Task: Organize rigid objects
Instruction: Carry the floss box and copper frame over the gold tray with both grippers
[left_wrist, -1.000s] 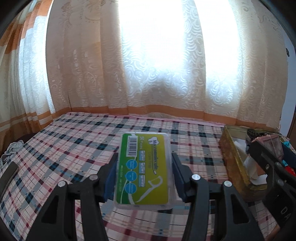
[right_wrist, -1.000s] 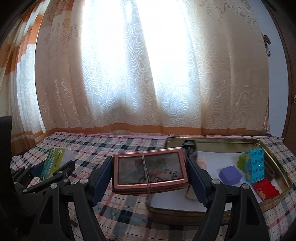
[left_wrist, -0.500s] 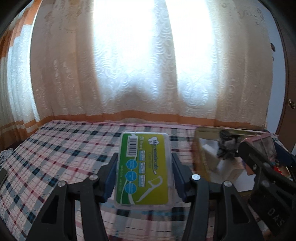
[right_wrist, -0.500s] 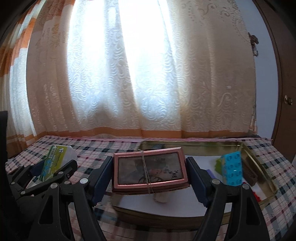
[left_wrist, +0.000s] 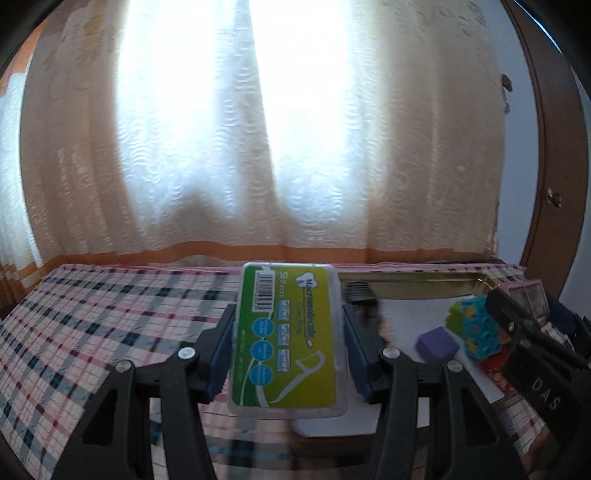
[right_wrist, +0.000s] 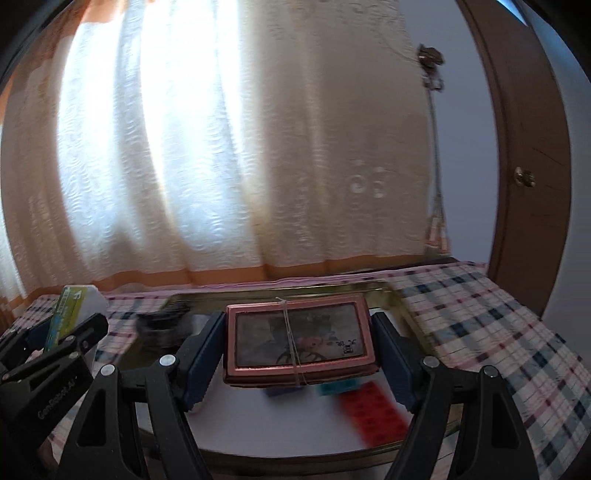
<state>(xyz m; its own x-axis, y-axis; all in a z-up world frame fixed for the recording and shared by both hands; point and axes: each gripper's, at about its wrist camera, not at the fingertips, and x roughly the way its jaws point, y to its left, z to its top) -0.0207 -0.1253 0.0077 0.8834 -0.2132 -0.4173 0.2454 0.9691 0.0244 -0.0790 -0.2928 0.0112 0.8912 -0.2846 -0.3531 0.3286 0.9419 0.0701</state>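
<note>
Floss-pick box (left_wrist: 286, 338), green and yellow under a clear lid, sits clamped between the pads of the left gripper (left_wrist: 287, 349), and the pink-framed case (right_wrist: 297, 341) with an elastic band round it is gripped the same way by the right gripper (right_wrist: 299, 350); neither grip has changed. What has changed is the ground beneath them: a second ago the floss box hung over bare checked cloth (left_wrist: 92, 325) with the gold tray (left_wrist: 480, 282) off to the side, and now both hands have swung across so that the tray's white floor lies under and just ahead of each load. Beyond the floss box stand a purple cube (left_wrist: 437, 345) and a blue studded block (left_wrist: 476, 326); a dark blurred thing near the tray's far rim may be a comb or clip. I judge the carry nearly done, with both items ready to be lowered and released among the blocks without knocking them.
</note>
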